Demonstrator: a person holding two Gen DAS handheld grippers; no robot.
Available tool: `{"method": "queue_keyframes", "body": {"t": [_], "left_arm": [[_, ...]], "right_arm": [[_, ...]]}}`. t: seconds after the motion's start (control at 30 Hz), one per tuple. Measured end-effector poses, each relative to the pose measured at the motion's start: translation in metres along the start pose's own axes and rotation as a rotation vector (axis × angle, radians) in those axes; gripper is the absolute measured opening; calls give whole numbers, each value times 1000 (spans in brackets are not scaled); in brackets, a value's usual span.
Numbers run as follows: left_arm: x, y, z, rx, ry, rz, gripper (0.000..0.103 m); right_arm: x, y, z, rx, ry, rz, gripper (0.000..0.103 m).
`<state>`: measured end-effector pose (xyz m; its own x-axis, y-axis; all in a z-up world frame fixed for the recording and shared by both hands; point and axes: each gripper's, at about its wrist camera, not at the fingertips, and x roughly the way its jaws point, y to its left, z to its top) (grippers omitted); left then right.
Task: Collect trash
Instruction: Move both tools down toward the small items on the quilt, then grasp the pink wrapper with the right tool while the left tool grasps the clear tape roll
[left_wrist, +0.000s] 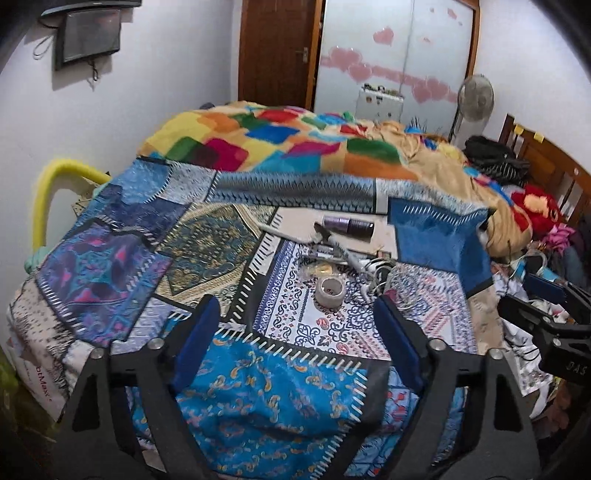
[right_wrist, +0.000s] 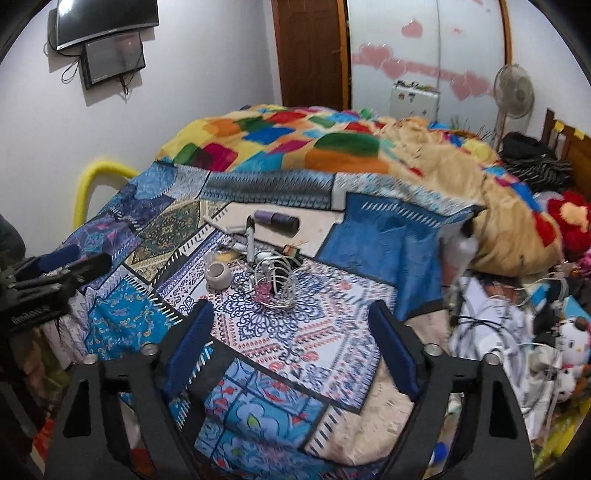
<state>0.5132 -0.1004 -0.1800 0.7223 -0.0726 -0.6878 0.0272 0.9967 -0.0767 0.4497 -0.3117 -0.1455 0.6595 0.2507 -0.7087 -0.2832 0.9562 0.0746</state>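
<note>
A small pile of items lies on the patterned bedsheet (left_wrist: 325, 332): a tape roll (left_wrist: 330, 291), a dark purple tube (left_wrist: 347, 223), a marker pen (left_wrist: 341, 247), a crumpled clear wrapper (left_wrist: 317, 267) and tangled white cables (left_wrist: 384, 275). The right wrist view shows the same tape roll (right_wrist: 218, 275), tube (right_wrist: 277, 220), marker (right_wrist: 250, 240) and cables (right_wrist: 275, 282). My left gripper (left_wrist: 297, 314) is open and empty, hovering short of the tape roll. My right gripper (right_wrist: 291, 319) is open and empty, just short of the cables. Each gripper shows at the edge of the other's view.
A colourful patchwork blanket (left_wrist: 280, 144) is heaped at the far side of the bed. Clothes, plush toys (right_wrist: 569, 218) and wires clutter the right side. A yellow padded rail (left_wrist: 55, 177) stands at the left, with a fan (left_wrist: 474, 98) and wardrobe behind.
</note>
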Motion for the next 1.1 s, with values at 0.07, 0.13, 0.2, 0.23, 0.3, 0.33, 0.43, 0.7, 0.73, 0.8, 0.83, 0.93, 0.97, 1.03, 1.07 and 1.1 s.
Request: {"method": "queue_keyframes", "body": {"t": [0.07,0.13,0.2,0.23,0.3,0.33,0.43,0.7,0.73,0.8,0.83,0.93,0.97,1.03,1.07,1.1], "left_arm": [[15,-2,-3,12,14,-3,81],[29,-2,-4,16,29,-13,77],[44,-1,-8,17,60,-34,72],[50,-2,-8,17,71,-40,69],[65,-1,-10,11,101,-65,64],[70,0,-10,9,113,-79,63],[85,-3,-10,13,132,-100,63],[117,-8,-7,46,154,-129,63],[120,-9,-6,49,157,-133,63],[129,-11,-4,54,163,-139,63],[132,-13,-3,55,164,-139,63],[143,-18,-1,63,172,-151,63],[146,-20,0,67,176,-153,63],[151,-25,0,79,180,-148,63],[153,-27,0,83,179,-143,63],[155,-29,0,86,179,-139,63]], "right_arm": [[20,2,3,1,31,40,61],[38,5,5,2,53,69,50],[55,5,5,12,81,114,43],[65,5,5,24,102,140,39],[81,4,6,49,132,176,33],[91,4,6,62,146,192,31],[112,5,8,73,166,195,26],[144,4,6,66,212,198,23],[146,5,4,57,216,194,20],[148,6,3,38,215,175,12],[148,6,2,36,211,172,12],[143,2,0,46,199,180,11],[141,2,0,42,195,177,11],[135,1,1,39,186,174,10],[133,-1,1,41,182,175,10],[131,-2,1,44,178,175,10]]}}
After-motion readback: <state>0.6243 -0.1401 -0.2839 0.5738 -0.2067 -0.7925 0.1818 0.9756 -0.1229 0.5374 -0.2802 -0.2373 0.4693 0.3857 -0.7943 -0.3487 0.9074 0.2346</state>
